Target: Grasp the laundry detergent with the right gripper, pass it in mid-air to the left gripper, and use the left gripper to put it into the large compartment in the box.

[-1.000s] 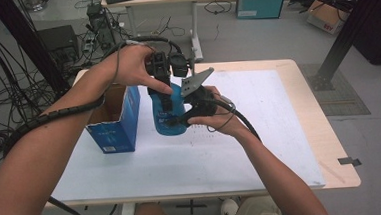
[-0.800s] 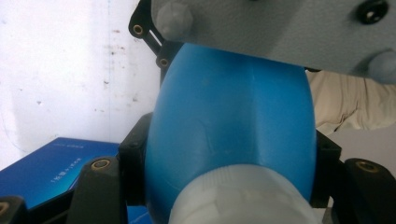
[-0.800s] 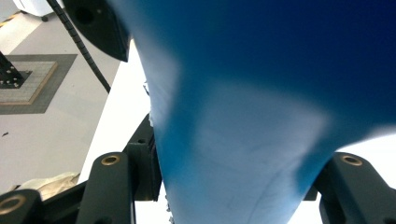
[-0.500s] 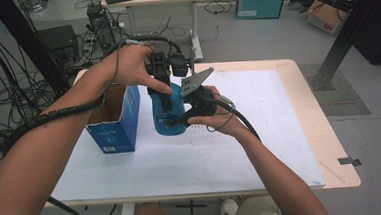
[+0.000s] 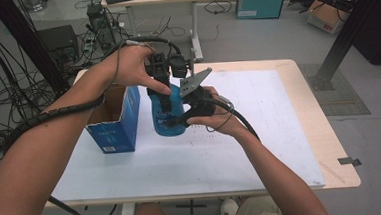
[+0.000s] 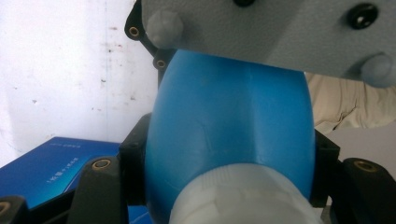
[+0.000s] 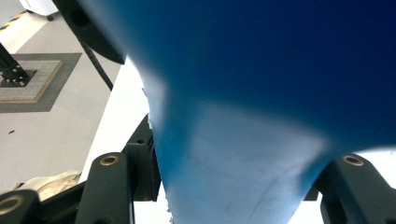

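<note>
A blue bottle [image 5: 168, 120] with a white cap [image 6: 238, 198] hangs upright just above the white table sheet, near the middle. My left gripper [image 5: 163, 91] comes down from above and is shut on the bottle's upper end; in the left gripper view [image 6: 229, 154] its jaws press both sides just beyond the cap. From the right, my right gripper [image 5: 186, 112] is shut on the bottle's body, which sits between its jaws in the right gripper view [image 7: 233, 172]. The right gripper's grey plate [image 6: 280, 32] sits close over the bottle.
An open blue cardboard box [image 5: 114, 119] stands on the table just left of the bottle. The white sheet [image 5: 260, 133] covers most of the wooden table [image 5: 326, 144]. Cables trail from both grippers. Desks, boxes and cables stand on the floor beyond.
</note>
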`<state>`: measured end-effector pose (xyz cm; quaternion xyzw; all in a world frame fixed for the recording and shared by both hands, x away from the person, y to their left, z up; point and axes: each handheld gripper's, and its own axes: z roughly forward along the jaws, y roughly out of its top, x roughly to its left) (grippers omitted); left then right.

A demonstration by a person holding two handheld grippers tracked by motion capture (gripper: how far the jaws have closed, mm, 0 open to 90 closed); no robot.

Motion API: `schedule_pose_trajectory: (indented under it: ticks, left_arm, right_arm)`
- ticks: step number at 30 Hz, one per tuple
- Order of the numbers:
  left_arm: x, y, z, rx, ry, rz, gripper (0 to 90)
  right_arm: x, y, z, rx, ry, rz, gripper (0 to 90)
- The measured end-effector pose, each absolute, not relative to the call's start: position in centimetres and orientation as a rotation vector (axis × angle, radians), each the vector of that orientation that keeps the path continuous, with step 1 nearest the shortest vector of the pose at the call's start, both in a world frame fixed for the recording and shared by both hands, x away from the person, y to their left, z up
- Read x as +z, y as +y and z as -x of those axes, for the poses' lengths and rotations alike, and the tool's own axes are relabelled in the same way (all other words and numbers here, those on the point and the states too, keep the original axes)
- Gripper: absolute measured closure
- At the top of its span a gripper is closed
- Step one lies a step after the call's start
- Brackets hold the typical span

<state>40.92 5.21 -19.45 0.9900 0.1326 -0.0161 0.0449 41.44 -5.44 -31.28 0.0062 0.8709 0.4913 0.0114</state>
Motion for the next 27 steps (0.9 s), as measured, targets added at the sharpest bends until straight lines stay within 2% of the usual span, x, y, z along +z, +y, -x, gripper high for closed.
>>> schedule_pose_trajectory:
  ticks: [27]
  left_arm:
    - [-19.43, 5.25, -40.95, -0.080, 0.403, -3.034, 37.6]
  right_arm:
    - [-31.40, -5.34, -41.44, 1.541, 2.728, -0.026, 41.2]
